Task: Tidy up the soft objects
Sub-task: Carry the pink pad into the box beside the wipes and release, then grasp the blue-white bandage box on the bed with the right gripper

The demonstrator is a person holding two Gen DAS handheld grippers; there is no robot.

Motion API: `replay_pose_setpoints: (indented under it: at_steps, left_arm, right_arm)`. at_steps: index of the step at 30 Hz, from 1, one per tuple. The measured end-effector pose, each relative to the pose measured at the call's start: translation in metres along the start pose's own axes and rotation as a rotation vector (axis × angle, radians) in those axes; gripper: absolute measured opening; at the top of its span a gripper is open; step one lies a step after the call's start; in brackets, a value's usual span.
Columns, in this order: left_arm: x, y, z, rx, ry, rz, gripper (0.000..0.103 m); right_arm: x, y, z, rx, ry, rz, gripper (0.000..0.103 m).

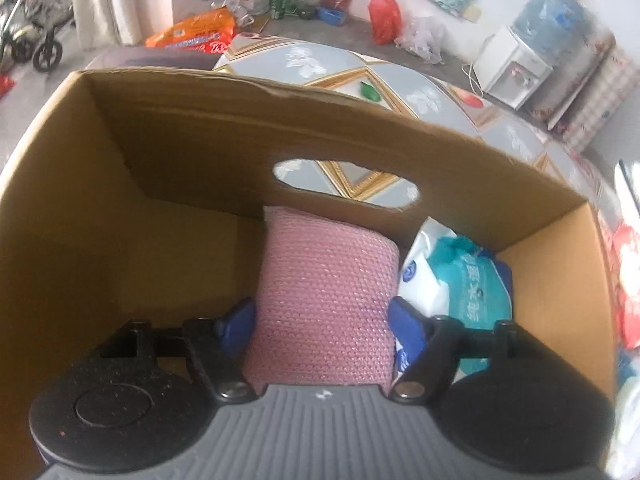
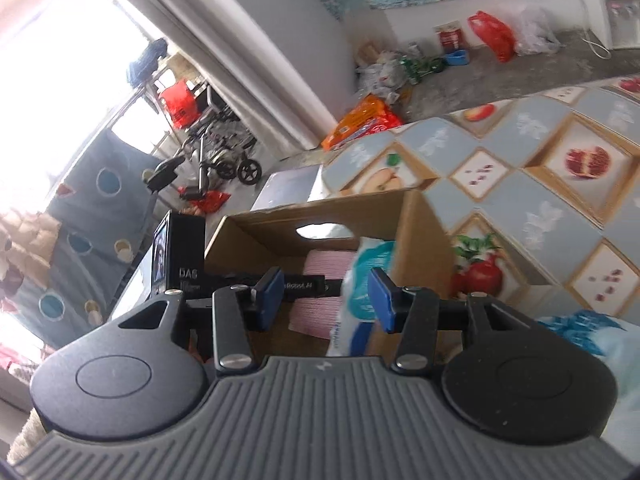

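The big worry here is the pink towel (image 1: 324,304) snagging or tipping on release: it sits deep in the cardboard box (image 1: 132,216), pressed close against the wet-wipes pack (image 1: 456,280) on its right, so if the left gripper (image 1: 322,320) opens carelessly or lifts out at an angle, I'd expect a blue pad to drag the knit fabric up with it, or nudge the wipes pack over. There's also the box wall with its handle cutout dead ahead, leaving little room to swing forward. Now the grip itself: the left gripper is inside the box, its blue pads (image 1: 240,320) squeezing the rolled towel from both sides, spread only as wide as the roll, which bulges a touch between them. That's a firm pinch, and the towel looks to be down at or near the box floor, though the bottom is hidden. Over on the other side, the right gripper (image 2: 324,296) hangs just outside the near edge of the box, fingers spread apart with nothing between them; the towel and the wipes pack merely show behind the gap. The box stands on the fruit-patterned tablecloth (image 2: 540,184), and that free hand could knock it if it crowds in.
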State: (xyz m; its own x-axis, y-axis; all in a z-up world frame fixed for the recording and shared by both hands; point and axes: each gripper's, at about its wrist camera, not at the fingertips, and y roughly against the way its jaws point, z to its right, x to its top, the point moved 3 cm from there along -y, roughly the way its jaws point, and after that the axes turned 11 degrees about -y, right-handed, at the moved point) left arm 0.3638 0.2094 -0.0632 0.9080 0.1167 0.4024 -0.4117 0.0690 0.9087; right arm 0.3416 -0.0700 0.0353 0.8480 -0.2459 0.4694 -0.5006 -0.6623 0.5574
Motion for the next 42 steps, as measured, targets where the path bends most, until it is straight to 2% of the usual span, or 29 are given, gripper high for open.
replay_pose_setpoints:
  at_steps: [2, 5, 7, 9, 11, 13, 16, 20, 25, 30, 35, 38, 42]
  left_arm:
    - [-0.001, 0.002, 0.004, 0.023, -0.009, 0.003, 0.075]
    - [-0.003, 0.010, 0.001, 0.038, 0.029, 0.005, 0.077]
    - [-0.004, 0.017, -0.002, 0.051, 0.059, 0.021, 0.084]
    - [-0.009, 0.032, -0.002, 0.077, 0.073, 0.049, 0.088]
    - [-0.015, 0.048, -0.001, 0.158, 0.089, 0.075, 0.090]
    - [-0.022, 0.062, 0.004, 0.206, 0.098, 0.104, 0.090]
    - [-0.031, 0.086, 0.015, 0.208, 0.109, 0.154, 0.090]
    - [-0.038, 0.121, 0.043, 0.158, 0.092, 0.243, 0.091]
    - [-0.043, 0.157, 0.115, 0.046, -0.055, 0.321, 0.094]
    - [-0.048, 0.166, 0.204, -0.080, -0.267, 0.310, 0.095]
    - [-0.052, 0.155, 0.296, -0.178, -0.416, 0.293, 0.095]
    - [-0.056, 0.141, 0.348, -0.222, -0.491, 0.276, 0.093]
    - [-0.054, 0.116, 0.410, -0.302, -0.553, 0.211, 0.083]
  right_arm:
    - [0.000, 0.006, 0.009, -0.005, -0.012, 0.010, 0.046]
    - [-0.002, 0.017, 0.019, -0.012, -0.019, 0.019, 0.047]
    - [-0.005, 0.023, 0.022, -0.013, -0.019, 0.024, 0.048]
    - [-0.008, 0.030, 0.025, -0.016, -0.020, 0.030, 0.050]
    - [-0.012, 0.037, 0.026, -0.014, -0.022, 0.037, 0.051]
    - [-0.016, 0.045, 0.028, -0.012, -0.022, 0.045, 0.053]
    - [-0.023, 0.058, 0.034, -0.010, -0.021, 0.052, 0.056]
    - [-0.031, 0.088, 0.045, -0.021, -0.013, 0.068, 0.057]
    - [-0.033, 0.149, 0.070, -0.058, 0.001, 0.159, 0.059]
    - [-0.025, 0.221, 0.112, -0.127, -0.039, 0.289, 0.059]
    - [-0.008, 0.273, 0.175, -0.156, -0.163, 0.370, 0.059]
    - [0.005, 0.287, 0.214, -0.169, -0.235, 0.389, 0.057]
    - [0.022, 0.286, 0.255, -0.213, -0.286, 0.392, 0.046]
